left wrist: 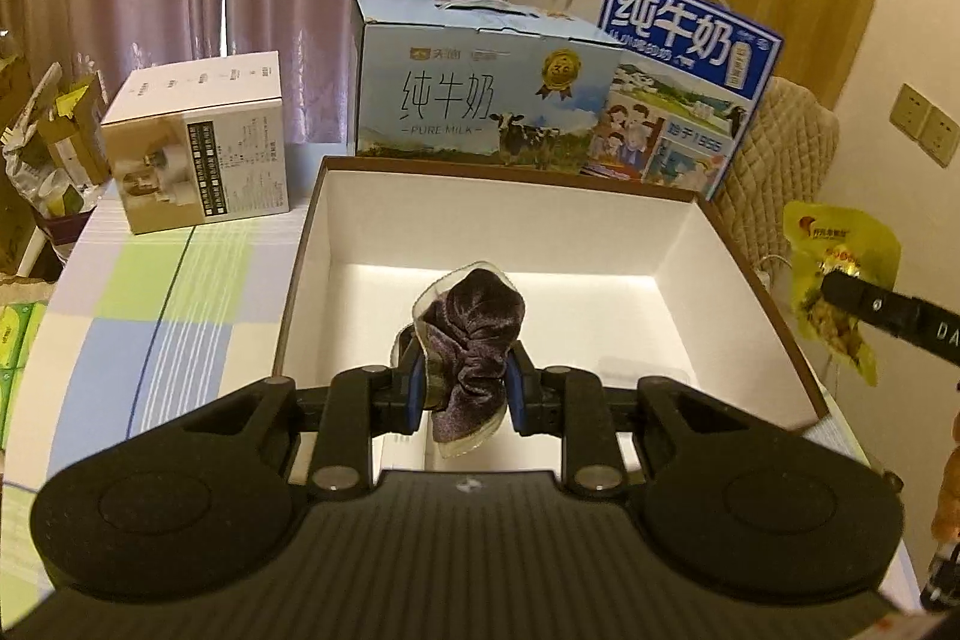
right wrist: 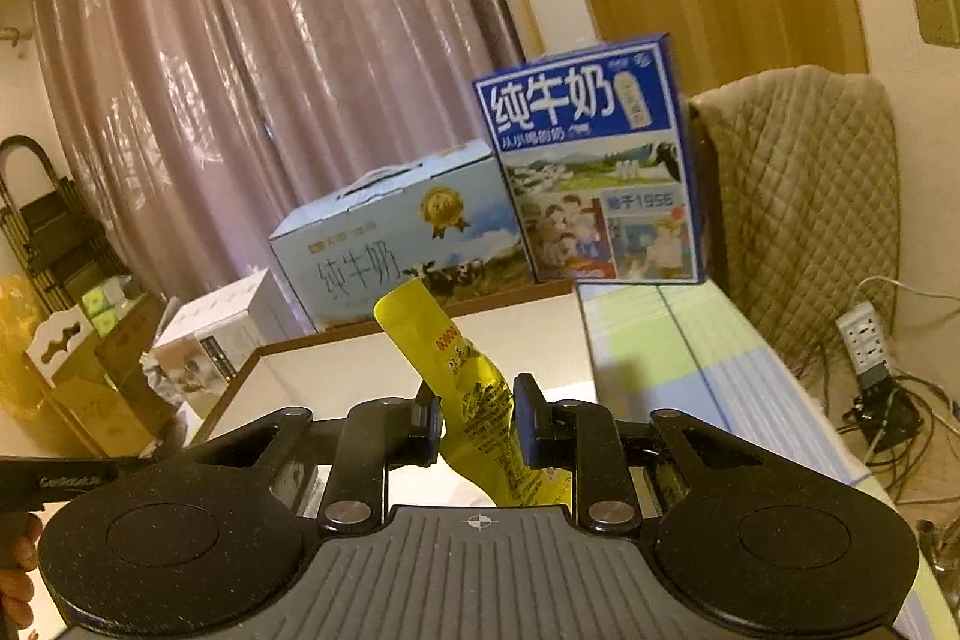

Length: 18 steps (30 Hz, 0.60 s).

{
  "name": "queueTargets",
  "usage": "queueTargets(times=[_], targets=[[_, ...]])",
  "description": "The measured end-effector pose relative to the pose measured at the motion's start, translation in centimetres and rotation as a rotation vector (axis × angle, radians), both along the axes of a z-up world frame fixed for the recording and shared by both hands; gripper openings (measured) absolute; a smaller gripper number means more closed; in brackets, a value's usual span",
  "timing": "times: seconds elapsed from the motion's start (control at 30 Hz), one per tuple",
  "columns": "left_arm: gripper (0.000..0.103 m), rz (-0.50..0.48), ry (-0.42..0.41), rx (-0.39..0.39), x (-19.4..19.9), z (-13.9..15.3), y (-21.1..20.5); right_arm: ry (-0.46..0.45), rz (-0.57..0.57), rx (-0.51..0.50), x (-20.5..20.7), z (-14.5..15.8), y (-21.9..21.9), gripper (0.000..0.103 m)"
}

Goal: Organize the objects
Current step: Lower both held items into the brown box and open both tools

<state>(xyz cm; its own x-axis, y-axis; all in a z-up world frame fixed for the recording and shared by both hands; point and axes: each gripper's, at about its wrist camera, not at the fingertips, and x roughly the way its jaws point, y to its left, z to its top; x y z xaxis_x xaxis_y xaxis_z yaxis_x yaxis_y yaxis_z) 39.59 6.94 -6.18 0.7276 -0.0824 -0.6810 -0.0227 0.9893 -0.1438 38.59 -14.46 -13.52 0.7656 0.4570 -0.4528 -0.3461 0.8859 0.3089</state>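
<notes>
Your left gripper (left wrist: 462, 391) is level over the near edge of the open white box (left wrist: 678, 244), fingers pointing toward the back wall of it. Its jaws are pinched onto a dark purple velvet scrunchie (left wrist: 474, 334), which bunches up between the blue pads (left wrist: 413, 394) and hangs above the box floor, its clear wrapper showing around the edges.

Over on the right, your right gripper (right wrist: 477, 415) sits beside the box's right wall, tilted a little, and its jaws are clamped on a yellow snack packet (right wrist: 474, 400). The packet runs slantwise through the gap, top end sticking up and left past the fingertips. From the left wrist camera you see that same packet (left wrist: 840, 274) dangling outside the box's right rim.

Count it up: one scrunchie, one packet, one open box. Behind it stand two milk cartons, a pale blue one (left wrist: 474, 100) and a dark blue one (left wrist: 684, 82), plus one white carton (left wrist: 204, 142) off to the left on the checked tablecloth (left wrist: 168, 292).
</notes>
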Motion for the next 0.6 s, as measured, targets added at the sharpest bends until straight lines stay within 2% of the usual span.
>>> queueTargets(times=[0.2, 0.43, 0.6], targets=[[0.022, -0.006, 0.036, -0.012, 4.2, -1.8, -0.4, 0.056, -0.005, -0.029, 4.1, -2.5, 1.5, 0.021], [0.023, -0.029, 0.106, 0.028, 8.3, -4.3, -1.7, 0.101, -0.010, -0.057, 7.7, -4.7, 2.9, 0.021], [0.023, -0.023, 0.117, 0.056, 10.3, -5.4, -2.2, 0.114, -0.024, -0.061, 8.9, -5.4, 3.1, 0.021]])
